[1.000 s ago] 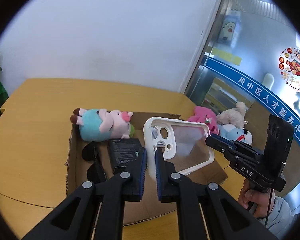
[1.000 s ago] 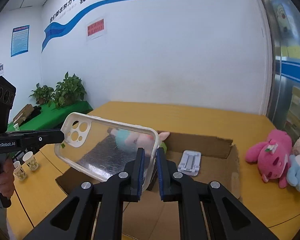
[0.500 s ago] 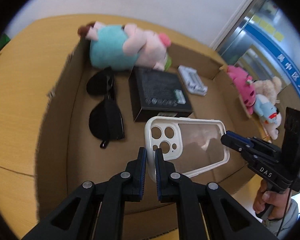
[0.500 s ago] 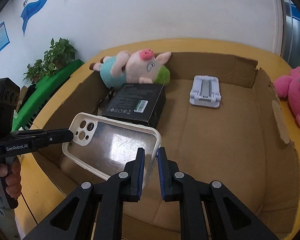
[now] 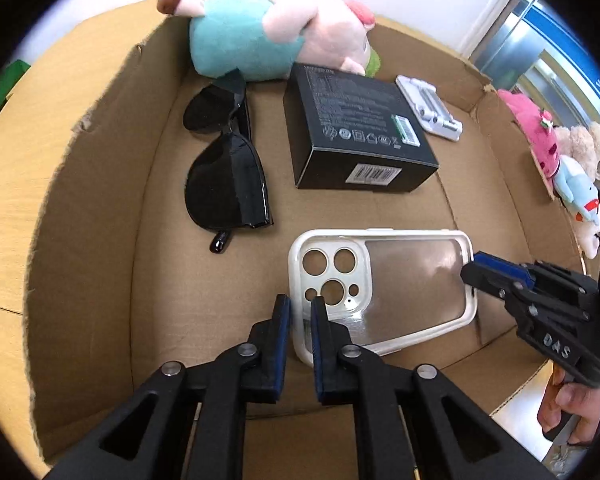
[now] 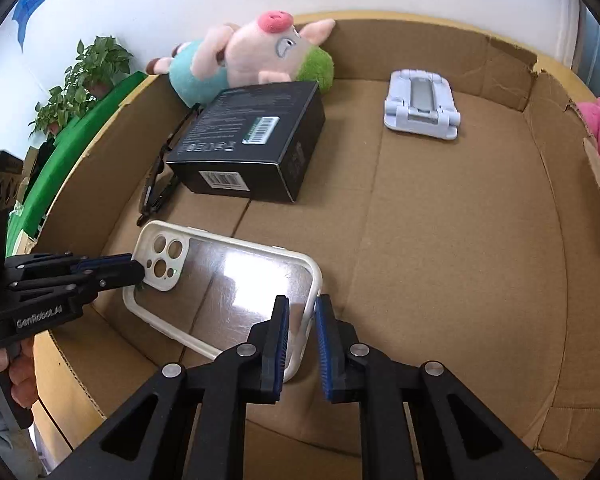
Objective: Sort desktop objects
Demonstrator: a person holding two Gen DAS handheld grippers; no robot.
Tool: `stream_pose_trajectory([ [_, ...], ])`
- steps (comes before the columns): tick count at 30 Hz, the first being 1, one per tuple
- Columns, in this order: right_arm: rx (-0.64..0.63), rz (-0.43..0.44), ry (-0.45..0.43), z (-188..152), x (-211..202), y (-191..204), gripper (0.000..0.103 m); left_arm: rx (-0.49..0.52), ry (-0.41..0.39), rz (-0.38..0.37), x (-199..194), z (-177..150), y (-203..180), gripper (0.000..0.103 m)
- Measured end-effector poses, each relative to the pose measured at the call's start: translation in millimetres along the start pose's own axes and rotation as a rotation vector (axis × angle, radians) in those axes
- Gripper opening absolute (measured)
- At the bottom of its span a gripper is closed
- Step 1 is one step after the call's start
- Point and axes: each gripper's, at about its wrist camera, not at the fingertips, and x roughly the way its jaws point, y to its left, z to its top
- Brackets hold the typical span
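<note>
In the cardboard box (image 5: 100, 184), the phone case (image 5: 384, 292) lies nearest. Beyond it sit sunglasses (image 5: 224, 168) left, a black box (image 5: 356, 140) right. The plush pig (image 5: 268, 44) lies farthest.

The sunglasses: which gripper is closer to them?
Left. The left gripper grips the camera end of the phone case, beside the sunglasses; the right gripper, jaws just opening around its far end, is farther.

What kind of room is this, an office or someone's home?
Most likely an office or public service lobby, not a home. A broad wooden table carries the cardboard box, potted plants stand against a white wall with a painted blue stripe, and a metal-framed glass door stands beside it.
</note>
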Motion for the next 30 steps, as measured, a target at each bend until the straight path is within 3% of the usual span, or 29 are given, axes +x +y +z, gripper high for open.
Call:
stream_pose_trajectory([
  [2, -0.016, 0.000, -0.038, -1, -13, 4, 0.028, 0.022, -0.077, 0.005, -15, -1, -5, 0.011],
  [4, -0.034, -0.039, -0.128, -4, -38, 9, 0.057, 0.063, -0.182, 0.019, -36, -8, -13, 0.015],
  [5, -0.048, -0.079, -0.205, -8, -57, 13, 0.085, 0.087, -0.248, 0.028, -48, -13, -19, 0.026],
  [6, -0.057, -0.106, -0.269, -12, -72, 16, 0.103, 0.102, -0.302, 0.039, -58, -18, -23, 0.048],
  [8, -0.075, -0.152, -0.403, -25, -103, 21, 0.103, 0.105, -0.422, 0.084, -73, -31, -30, 0.079],
  [10, -0.083, -0.162, -0.456, -35, -113, 22, 0.103, 0.098, -0.528, 0.112, -80, -41, -36, 0.080],
  [11, -0.090, -0.161, -0.481, -43, -113, 23, 0.103, 0.092, -0.542, 0.116, -78, -42, -36, 0.080],
  [19, -0.028, -0.200, -0.567, -84, -96, 5, 0.103, 0.060, -0.567, 0.187, -47, -57, -43, 0.080],
  [22, -0.002, -0.206, -0.560, -89, -90, -3, 0.103, 0.101, -0.628, 0.269, -39, -65, -50, 0.081],
  [27, -0.014, -0.231, -0.596, -95, -84, -5, 0.103, 0.107, -0.709, 0.270, -38, -72, -50, 0.082],
  [30, -0.017, -0.250, -0.626, -98, -83, -4, 0.103, 0.111, -0.708, 0.267, -38, -72, -51, 0.085],
])
